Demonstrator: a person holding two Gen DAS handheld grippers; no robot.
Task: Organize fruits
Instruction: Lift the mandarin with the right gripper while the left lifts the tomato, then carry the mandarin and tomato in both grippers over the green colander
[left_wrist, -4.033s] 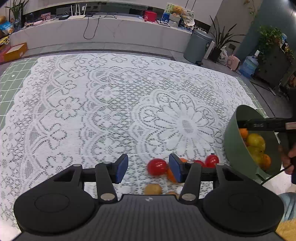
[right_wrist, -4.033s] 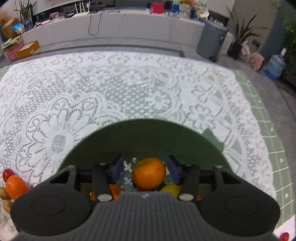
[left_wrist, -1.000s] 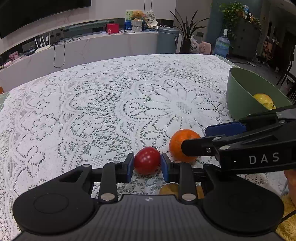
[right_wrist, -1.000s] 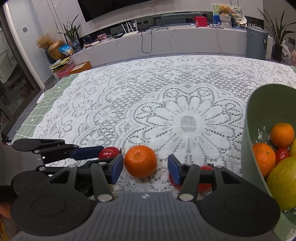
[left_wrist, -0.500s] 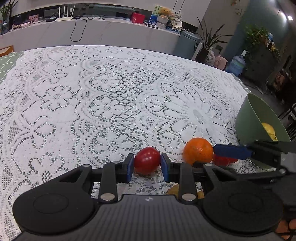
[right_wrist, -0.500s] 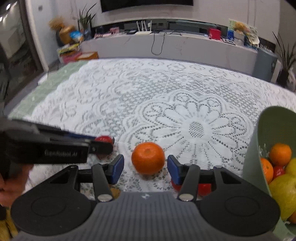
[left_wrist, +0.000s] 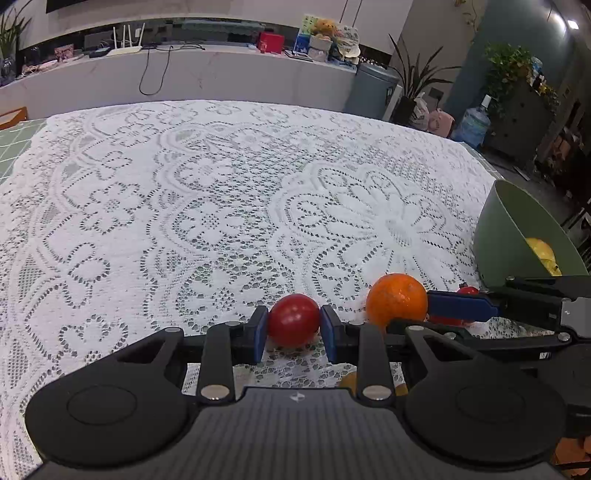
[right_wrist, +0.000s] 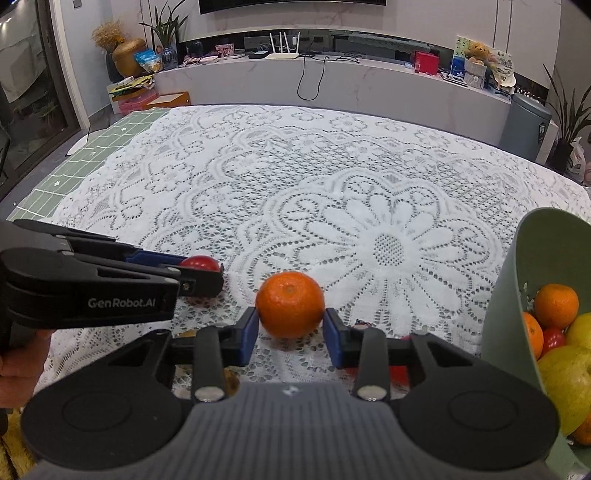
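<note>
even indoor light | sharp focus | fisheye-bent edges | dim corners

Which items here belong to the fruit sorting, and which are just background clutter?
Job: red fruit in left gripper; orange between right gripper, jaws closing; green bowl with fruit.
Lying about: router, bin, water bottle, plants.
</note>
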